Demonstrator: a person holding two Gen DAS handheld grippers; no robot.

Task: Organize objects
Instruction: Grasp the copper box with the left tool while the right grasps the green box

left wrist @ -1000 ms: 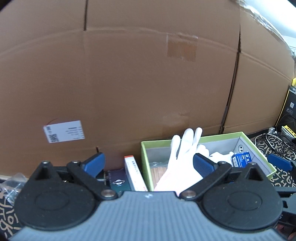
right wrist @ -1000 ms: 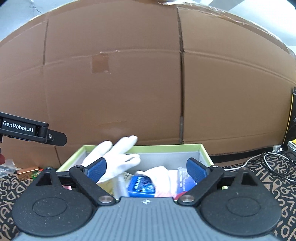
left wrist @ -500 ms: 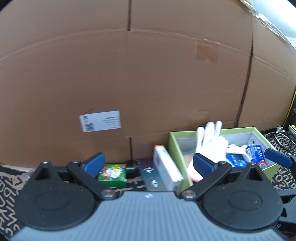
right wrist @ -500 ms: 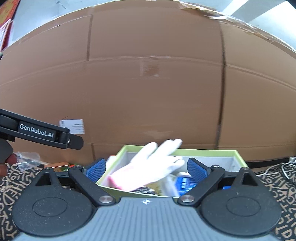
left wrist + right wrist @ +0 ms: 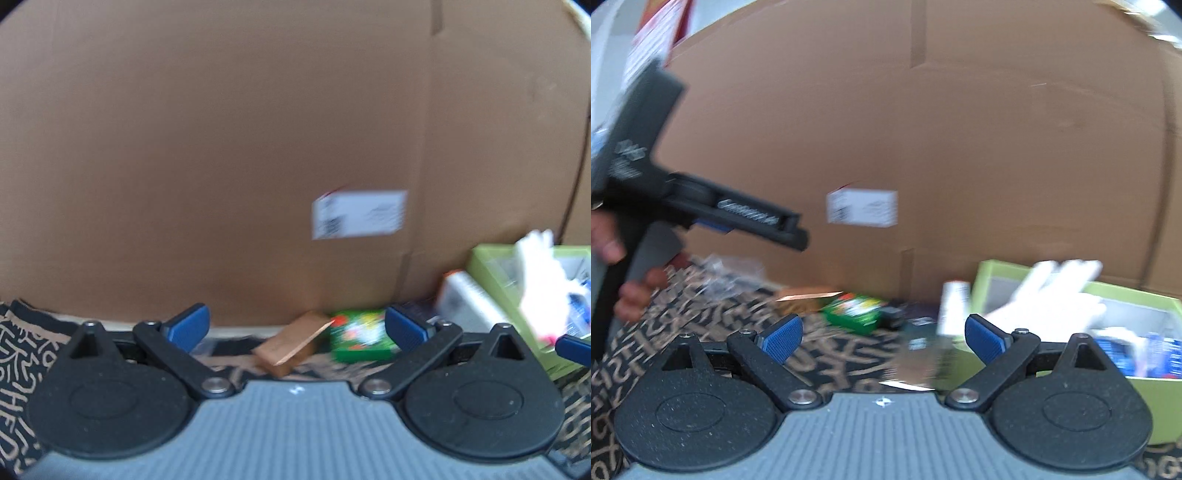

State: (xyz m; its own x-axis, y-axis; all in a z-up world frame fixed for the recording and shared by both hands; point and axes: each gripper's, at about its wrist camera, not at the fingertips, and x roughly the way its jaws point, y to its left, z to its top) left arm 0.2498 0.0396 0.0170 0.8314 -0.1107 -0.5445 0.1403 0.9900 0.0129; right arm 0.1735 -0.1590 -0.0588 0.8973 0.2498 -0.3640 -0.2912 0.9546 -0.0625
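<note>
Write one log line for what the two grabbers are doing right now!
left gripper: open, empty, facing brown box | right gripper: open, empty | green box: on cloth | white glove: in green tray

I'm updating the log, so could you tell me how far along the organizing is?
Done: a white glove and blue packs sit in the green bin. In hand: nothing; left claw and right claw are open. Left: brown box, green box and white carton outside it.

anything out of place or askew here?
Yes. A white glove hangs over the rim of the green tray rather than lying inside. A brown box sits tilted on the cloth, and a green box lies loose beside it. Both grippers' jaws are open and empty.
</note>
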